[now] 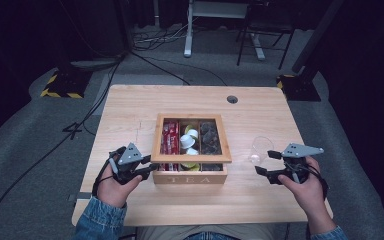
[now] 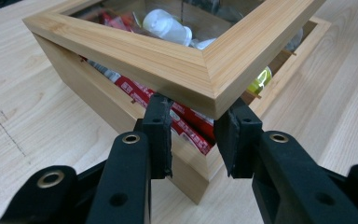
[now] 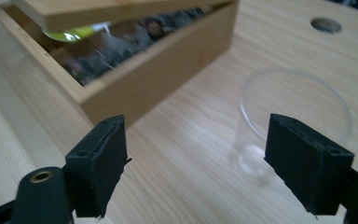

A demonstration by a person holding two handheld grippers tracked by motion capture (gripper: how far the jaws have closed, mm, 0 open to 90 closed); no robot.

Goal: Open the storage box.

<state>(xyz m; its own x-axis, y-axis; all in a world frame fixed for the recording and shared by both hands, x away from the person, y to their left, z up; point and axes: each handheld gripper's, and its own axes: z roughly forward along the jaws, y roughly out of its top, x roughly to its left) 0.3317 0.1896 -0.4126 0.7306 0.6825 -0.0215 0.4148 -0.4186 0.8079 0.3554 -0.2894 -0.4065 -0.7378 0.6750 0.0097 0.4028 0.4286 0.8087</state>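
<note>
A wooden tea box marked TEA sits mid-table. Its glass-windowed lid is tilted up off the box at the front. My left gripper is shut on the lid's front-left corner, one pad on each side of it. Under the glass lie red sachets, white and yellow-green capsules and dark packets. A clear plastic cup stands right of the box. My right gripper hangs open just in front of the cup, apart from it, with nothing between its jaws.
The pale wooden table has a round cable hole at its far right. Bare tabletop lies between the box and the cup. Beyond the table are grey carpet, cables and stand bases.
</note>
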